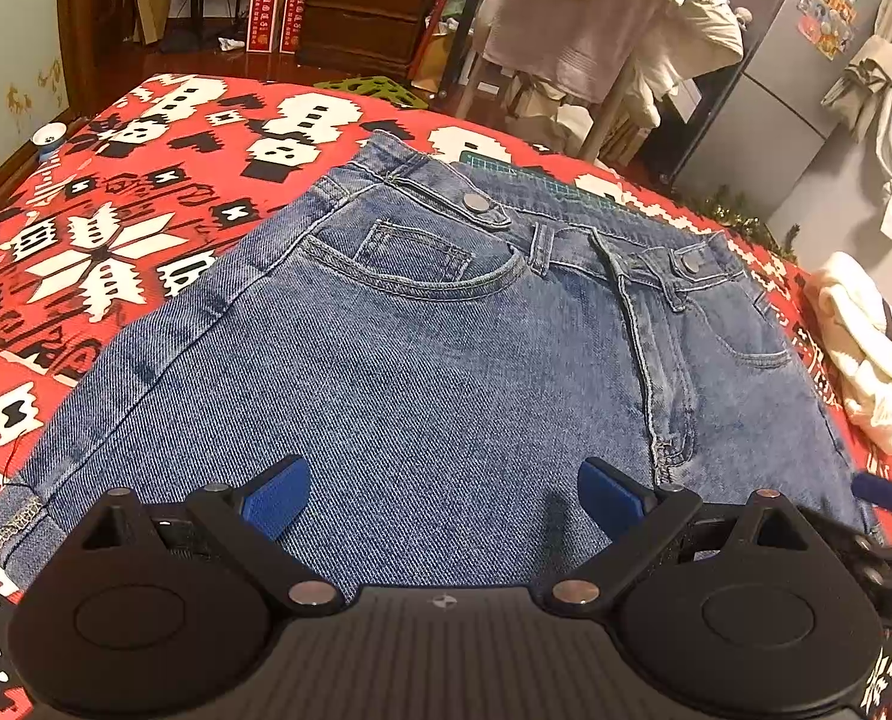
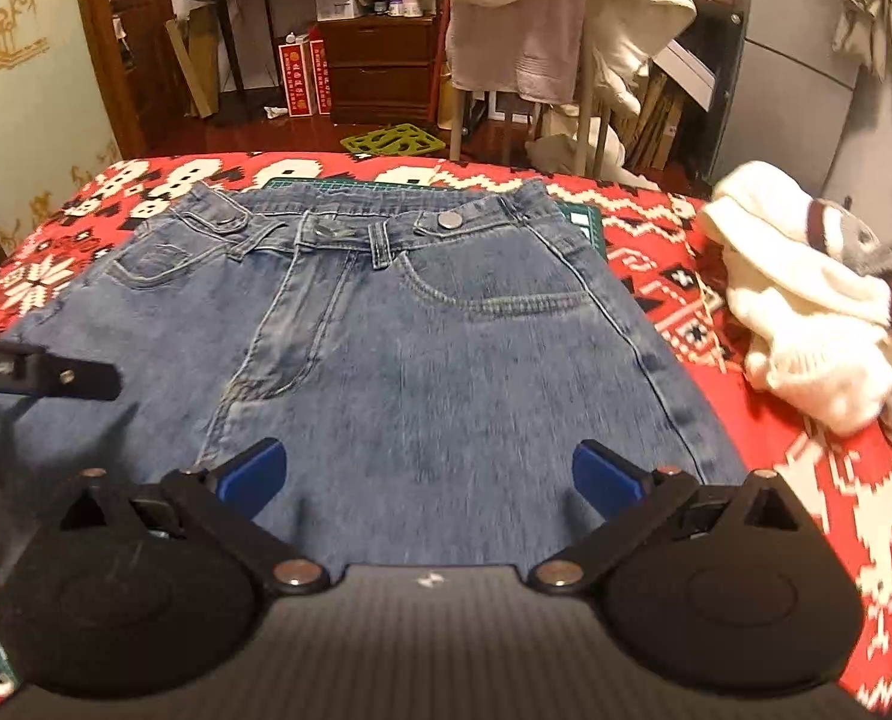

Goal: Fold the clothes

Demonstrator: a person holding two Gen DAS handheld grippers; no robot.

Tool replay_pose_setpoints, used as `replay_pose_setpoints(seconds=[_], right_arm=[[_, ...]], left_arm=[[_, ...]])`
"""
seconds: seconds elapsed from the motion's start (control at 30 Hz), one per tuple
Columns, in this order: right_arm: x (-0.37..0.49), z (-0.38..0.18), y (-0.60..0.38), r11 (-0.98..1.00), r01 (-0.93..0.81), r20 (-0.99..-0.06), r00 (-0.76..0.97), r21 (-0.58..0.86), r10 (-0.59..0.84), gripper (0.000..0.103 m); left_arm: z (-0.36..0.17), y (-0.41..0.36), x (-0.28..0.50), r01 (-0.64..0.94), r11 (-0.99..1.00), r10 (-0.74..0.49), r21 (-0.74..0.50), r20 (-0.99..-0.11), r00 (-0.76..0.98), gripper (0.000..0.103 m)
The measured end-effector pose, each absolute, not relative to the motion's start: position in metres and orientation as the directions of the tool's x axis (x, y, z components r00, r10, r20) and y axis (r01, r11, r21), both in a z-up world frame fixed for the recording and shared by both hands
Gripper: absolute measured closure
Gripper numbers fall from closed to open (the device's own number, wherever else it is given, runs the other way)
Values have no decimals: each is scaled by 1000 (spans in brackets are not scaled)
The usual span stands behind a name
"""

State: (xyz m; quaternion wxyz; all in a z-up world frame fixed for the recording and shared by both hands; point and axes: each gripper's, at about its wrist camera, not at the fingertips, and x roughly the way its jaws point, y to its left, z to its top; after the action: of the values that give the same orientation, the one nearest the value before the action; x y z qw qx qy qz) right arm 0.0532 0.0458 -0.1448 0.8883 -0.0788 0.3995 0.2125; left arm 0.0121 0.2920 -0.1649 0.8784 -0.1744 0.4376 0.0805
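Note:
Blue denim jeans [image 1: 422,360] lie flat on a red patterned table cover [image 1: 116,192], waistband toward the far edge. My left gripper [image 1: 443,495] hovers open over the near left part of the denim, its blue pads [image 1: 278,501] wide apart with nothing between them. In the right wrist view the same jeans [image 2: 422,360] fill the middle, and my right gripper [image 2: 428,474] stands open above the right leg area. The left gripper's black arm [image 2: 44,375] pokes in at the left edge. A blue pad of the right gripper [image 1: 884,495] peeks in at the right.
A crumpled white garment [image 2: 806,324] with grey and maroon trim lies right of the jeans. A green cutting mat [image 2: 584,216] shows under the waistband. A small bowl [image 1: 48,137] sits at the far left table edge. Beyond stand a clothes-draped chair [image 2: 542,30], a wooden dresser [image 2: 380,60] and a fridge [image 1: 806,60].

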Motion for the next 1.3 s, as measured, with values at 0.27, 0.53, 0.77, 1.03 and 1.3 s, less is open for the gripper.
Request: replay_pose_setpoints(seconds=[0.27, 0.53, 0.77, 1.03, 1.3], right_arm=[[91, -154, 57, 852, -523, -721, 594, -8, 358, 0], [115, -178, 59, 817, -576, -740, 552, -5, 384, 0], [111, -185, 65, 816, -577, -739, 562, -27, 372, 0], [86, -182, 52, 826, -563, -763, 548, -35, 342, 1], [54, -179, 32, 841, -540, -796, 518, -19, 315, 1]], left_arm=[[-165, 292, 12, -292, 928, -9, -232, -797, 604, 6], [-166, 290, 13, -286, 933, -3, -220, -798, 603, 6], [-166, 288, 14, -279, 937, -1, -211, -800, 601, 6], [-165, 283, 15, -262, 945, -1, -195, -803, 595, 6], [-166, 279, 15, -248, 952, 4, -177, -807, 590, 6]])
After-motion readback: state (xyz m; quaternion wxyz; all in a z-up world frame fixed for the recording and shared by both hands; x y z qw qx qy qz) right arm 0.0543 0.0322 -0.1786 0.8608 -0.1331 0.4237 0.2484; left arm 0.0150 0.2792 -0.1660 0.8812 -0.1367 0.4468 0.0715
